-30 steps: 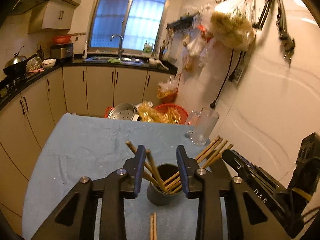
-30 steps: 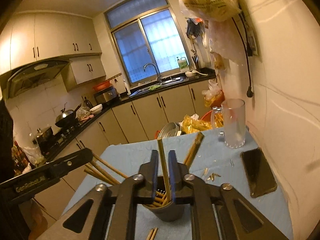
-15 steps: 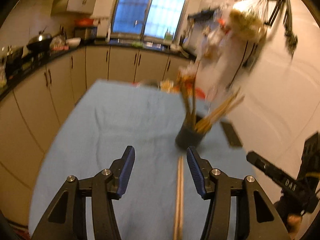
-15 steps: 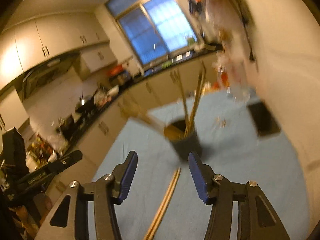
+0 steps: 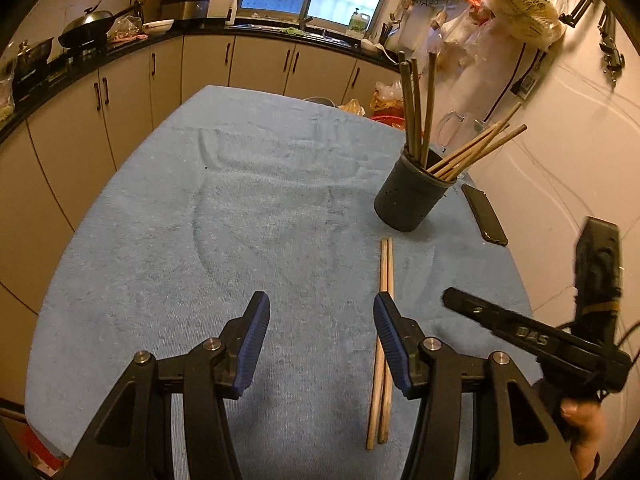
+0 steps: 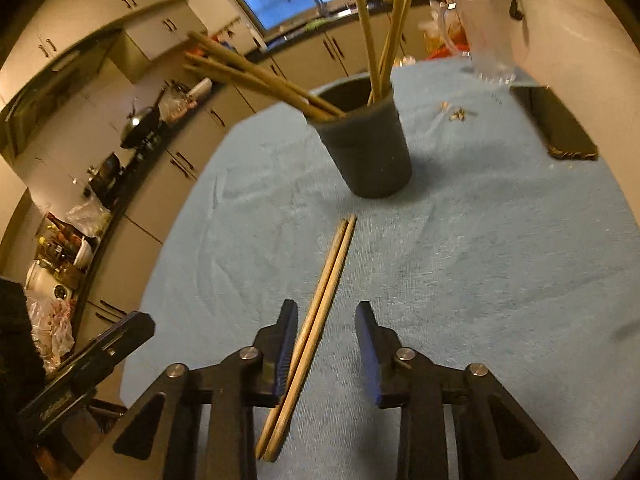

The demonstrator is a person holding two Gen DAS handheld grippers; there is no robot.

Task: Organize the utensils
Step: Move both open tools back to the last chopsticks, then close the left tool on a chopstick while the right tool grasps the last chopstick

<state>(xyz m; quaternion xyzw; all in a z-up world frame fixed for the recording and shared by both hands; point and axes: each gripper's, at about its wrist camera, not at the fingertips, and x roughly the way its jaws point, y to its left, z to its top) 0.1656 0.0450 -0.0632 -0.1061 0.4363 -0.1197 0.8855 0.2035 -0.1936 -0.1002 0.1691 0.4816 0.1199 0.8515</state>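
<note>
Two loose chopsticks (image 6: 320, 312) lie side by side, touching, on the blue cloth (image 5: 248, 240) that covers the desk. In the right wrist view the pair runs from about 12 o'clock, just short of the dark holder (image 6: 368, 148), down toward 6 o'clock, passing between the fingers of the right tool (image 6: 326, 320). Its jaws are closing with the pair between them; the sticks sit close against the left finger, and the pads do not yet press on them from both sides.

In the left wrist view the same pair (image 5: 382, 320) lies at about 5 o'clock from the picture's centre, partly hidden behind the right-hand finger of the left tool (image 5: 320, 312). That tool's jaws stand apart with only bare cloth between them; nothing is held. The right tool (image 5: 532, 336) shows there too, at about 4 o'clock, with part of a hand (image 5: 584, 420) below it.

The dark holder (image 5: 412, 196) stands upright on the cloth at about 2 o'clock in the left view, just beyond the far ends of the loose pair and apart from them. It carries more chopsticks (image 5: 420, 112): some nearly upright, others fanned out sideways. A dark phone (image 5: 484, 214) lies flat on the cloth just beside the holder, toward the wall. A clear glass mug (image 5: 456, 132) stands behind the holder. Small crumbs (image 6: 456, 112) dot the cloth between holder and phone in the right view.
</note>
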